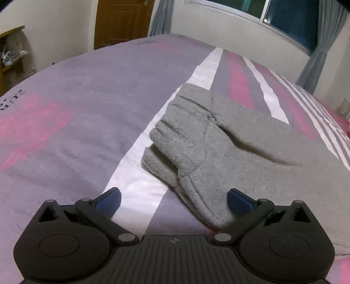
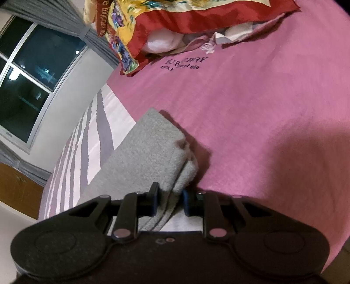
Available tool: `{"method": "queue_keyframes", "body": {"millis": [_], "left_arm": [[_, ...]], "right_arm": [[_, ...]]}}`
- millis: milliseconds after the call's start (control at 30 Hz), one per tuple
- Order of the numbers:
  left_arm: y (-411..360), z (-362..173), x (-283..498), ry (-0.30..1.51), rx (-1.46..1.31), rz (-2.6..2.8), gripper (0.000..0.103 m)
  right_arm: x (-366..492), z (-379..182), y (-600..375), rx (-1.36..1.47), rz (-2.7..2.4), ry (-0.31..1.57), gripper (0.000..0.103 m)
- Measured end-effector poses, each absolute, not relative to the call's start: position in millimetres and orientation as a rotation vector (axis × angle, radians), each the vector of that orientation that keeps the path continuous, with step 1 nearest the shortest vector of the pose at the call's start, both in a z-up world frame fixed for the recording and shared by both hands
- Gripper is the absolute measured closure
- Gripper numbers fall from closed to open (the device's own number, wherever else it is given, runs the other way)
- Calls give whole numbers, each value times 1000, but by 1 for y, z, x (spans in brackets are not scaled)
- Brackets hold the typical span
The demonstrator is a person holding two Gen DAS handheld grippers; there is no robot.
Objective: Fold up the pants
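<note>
Hovering wide open, left hand-held gripper low over the bed, gray pants lying just ahead and rightward, long axis running away to its right; clamping a layered edge of the pants between narrowed pads, right hand-held gripper nearer the cloth

My left wrist view: sits low over bed, faces across it toward door and window, left gripper in foreground. My right wrist view: rolled sideways, very near, facing pillow. Both share grey pants, bed, window.
</note>
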State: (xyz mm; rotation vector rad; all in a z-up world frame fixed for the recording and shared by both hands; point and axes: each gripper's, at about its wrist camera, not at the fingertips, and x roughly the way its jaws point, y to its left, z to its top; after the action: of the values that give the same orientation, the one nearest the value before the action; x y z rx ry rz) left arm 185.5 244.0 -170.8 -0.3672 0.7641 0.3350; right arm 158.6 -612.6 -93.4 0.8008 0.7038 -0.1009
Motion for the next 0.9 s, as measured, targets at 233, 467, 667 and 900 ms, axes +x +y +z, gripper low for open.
{"method": "queue_keyframes", "body": {"millis": [233,467,667,900], "left_arm": [[252,-160,166,763,-363,328,0],[250,-162,164,751,-359,326,0],[252,-151,157,742,-375,327,0],[267,-137,117,680,-398,330,0]], "right_arm": [[161,-104,-610,804,-118,694,88],[163,-105,-612,866,-84,688,79],[171,-74,-589,673,-135,680,88],[198,-7,-514,391,-51,615,88]]}}
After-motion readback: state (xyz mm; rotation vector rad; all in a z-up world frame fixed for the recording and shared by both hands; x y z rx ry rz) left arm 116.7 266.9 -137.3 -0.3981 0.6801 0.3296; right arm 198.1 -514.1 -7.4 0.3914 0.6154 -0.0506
